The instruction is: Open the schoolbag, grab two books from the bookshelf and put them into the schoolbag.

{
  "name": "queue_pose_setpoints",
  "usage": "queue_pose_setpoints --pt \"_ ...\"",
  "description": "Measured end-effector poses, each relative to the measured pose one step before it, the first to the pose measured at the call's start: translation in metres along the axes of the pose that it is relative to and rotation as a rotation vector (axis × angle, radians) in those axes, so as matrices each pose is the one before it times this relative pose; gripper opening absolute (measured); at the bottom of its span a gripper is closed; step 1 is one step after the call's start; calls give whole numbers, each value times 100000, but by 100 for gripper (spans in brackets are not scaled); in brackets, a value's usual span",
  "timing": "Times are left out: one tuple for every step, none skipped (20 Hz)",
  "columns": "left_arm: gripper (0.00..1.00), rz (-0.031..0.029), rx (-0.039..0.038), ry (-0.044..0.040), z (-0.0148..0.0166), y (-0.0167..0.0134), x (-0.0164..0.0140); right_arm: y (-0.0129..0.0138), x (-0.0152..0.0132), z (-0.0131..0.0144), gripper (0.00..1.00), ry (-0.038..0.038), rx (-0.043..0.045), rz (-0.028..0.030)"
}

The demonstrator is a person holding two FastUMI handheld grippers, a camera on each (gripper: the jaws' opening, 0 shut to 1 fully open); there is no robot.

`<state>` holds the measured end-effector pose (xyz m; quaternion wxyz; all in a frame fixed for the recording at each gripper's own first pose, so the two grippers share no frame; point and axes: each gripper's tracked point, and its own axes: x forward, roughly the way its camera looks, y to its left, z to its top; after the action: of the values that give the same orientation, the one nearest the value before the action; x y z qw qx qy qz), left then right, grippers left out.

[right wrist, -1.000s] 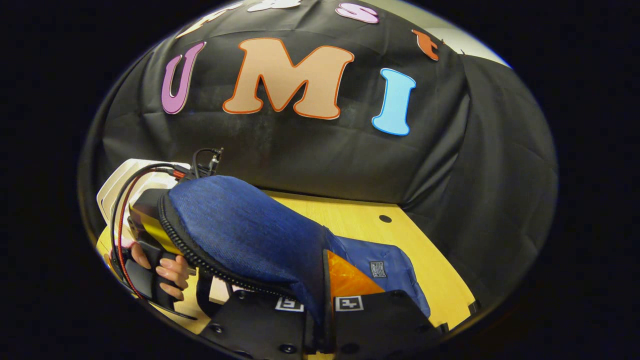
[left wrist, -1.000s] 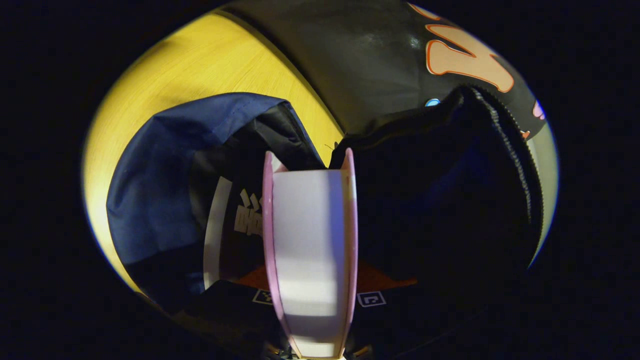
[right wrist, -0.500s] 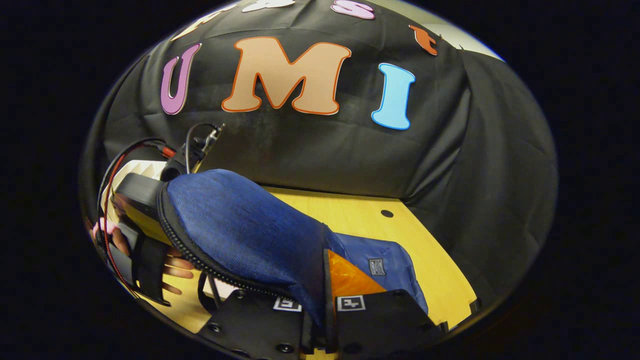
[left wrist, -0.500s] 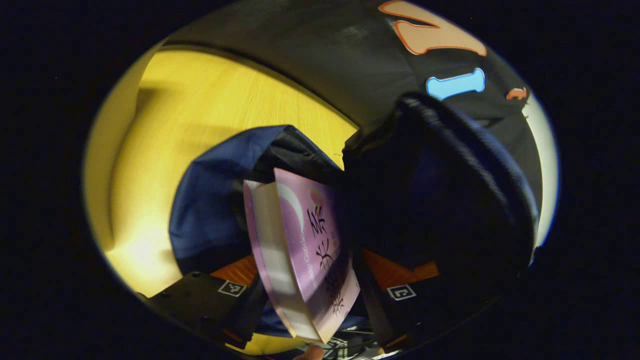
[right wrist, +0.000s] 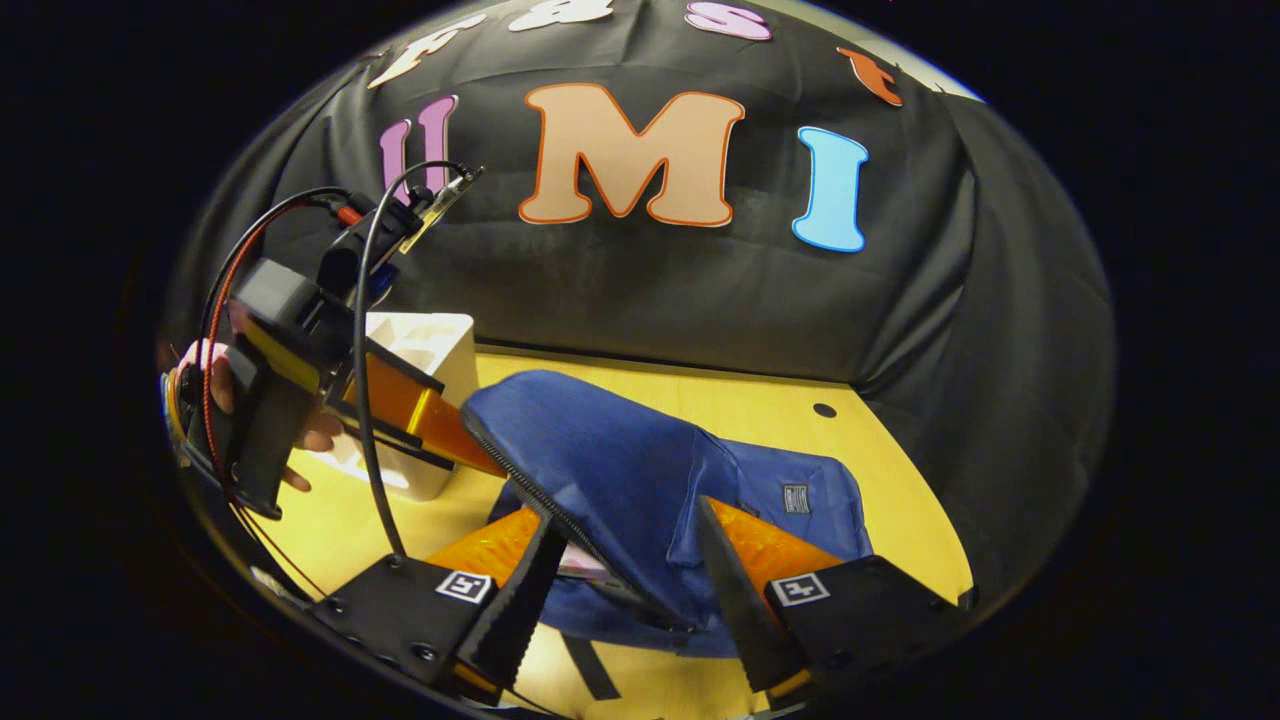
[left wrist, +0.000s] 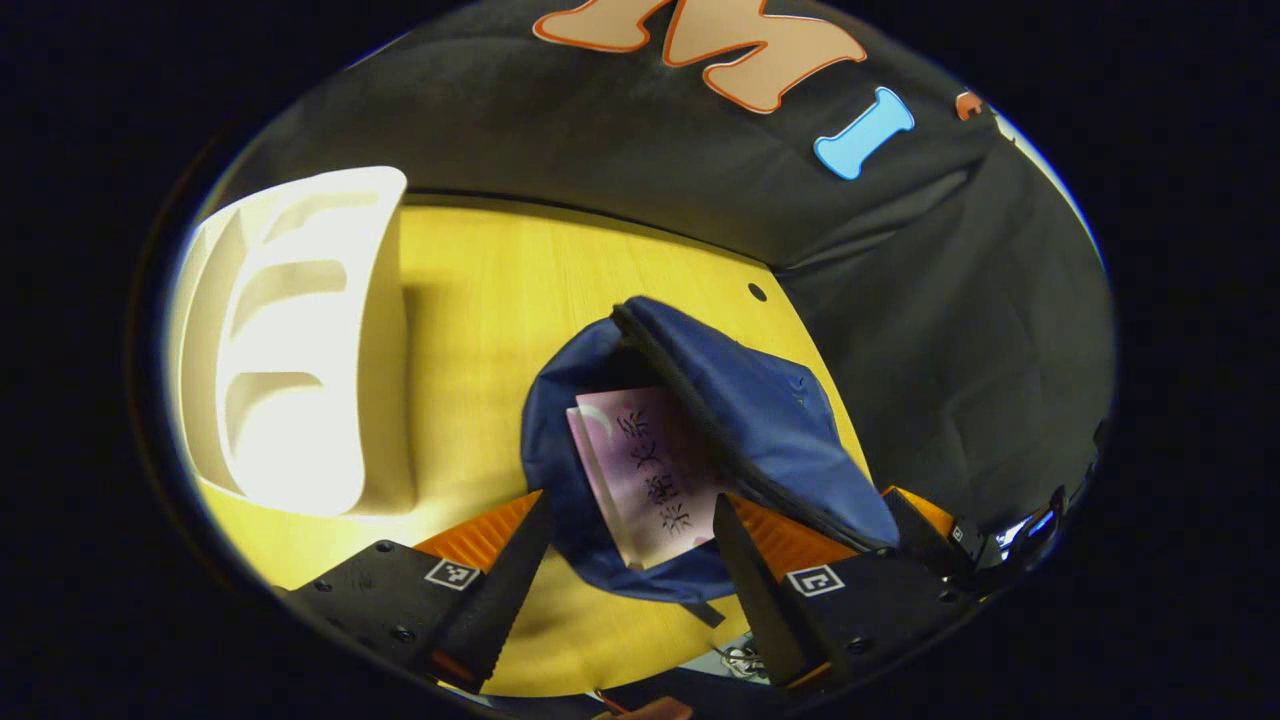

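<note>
Blue schoolbag [left wrist: 770,430] lying open on yellow surface [left wrist: 480,300], pink book [left wrist: 645,470] inside its mouth, white bookshelf [left wrist: 300,340] to one side, left gripper [left wrist: 625,545] fingers apart above bag, right gripper [right wrist: 620,560] fingers apart, gripping nothing.

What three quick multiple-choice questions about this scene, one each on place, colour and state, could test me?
1. Where is the pink book?
A. On the shelf
B. Inside the schoolbag
C. On the bare table

2. What colour is the schoolbag?
A. Blue
B. Red
C. Green

3. How do the left gripper jaws stand?
A. Shut on the book
B. Shut on the bag flap
C. Open, holding nothing

Answers: 1 B, the book lies in the bag's mouth; 2 A, the fabric is blue in both views; 3 C, the jaws stand apart above the bag.
</note>
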<state>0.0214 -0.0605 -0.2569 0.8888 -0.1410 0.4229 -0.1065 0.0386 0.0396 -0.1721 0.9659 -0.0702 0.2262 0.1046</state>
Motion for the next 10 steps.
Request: queue_pose_setpoints --pt "95 962 1230 -967 -62 219 -1100 370 -1013 45 94 -75 1427 1200" --pt "95 1973 1084 -1261 183 449 -1215 248 -1032 498 96 -1073 1314 334" --pt "95 1577 928 -1144 59 320 -789 100 -1225 571 92 -1581 1220 114" --pt "95 1061 1204 -1220 226 210 -1109 123 -1055 844 96 -2189 635 -395" --pt "95 1129 667 -2776 668 190 -1106 -141 -869 801 96 -2515 304 -1838" --pt "95 673 654 -2639 677 -61 -1072 -153 -904 988 96 -2445 793 -1341" --pt "95 812 529 -2998 380 -141 -855 -167 -808 812 97 -2284 1684 -1005" --pt "95 525 196 -3600 698 -158 -947 -99 -545 927 98 -2424 2026 -1149" --pt "95 504 165 -3764 922 -91 -786 -160 -485 854 96 -2464 1684 -1509" --pt "94 1017 466 -3801 1077 79 -698 -358 -332 927 97 -2408 1277 -2057"
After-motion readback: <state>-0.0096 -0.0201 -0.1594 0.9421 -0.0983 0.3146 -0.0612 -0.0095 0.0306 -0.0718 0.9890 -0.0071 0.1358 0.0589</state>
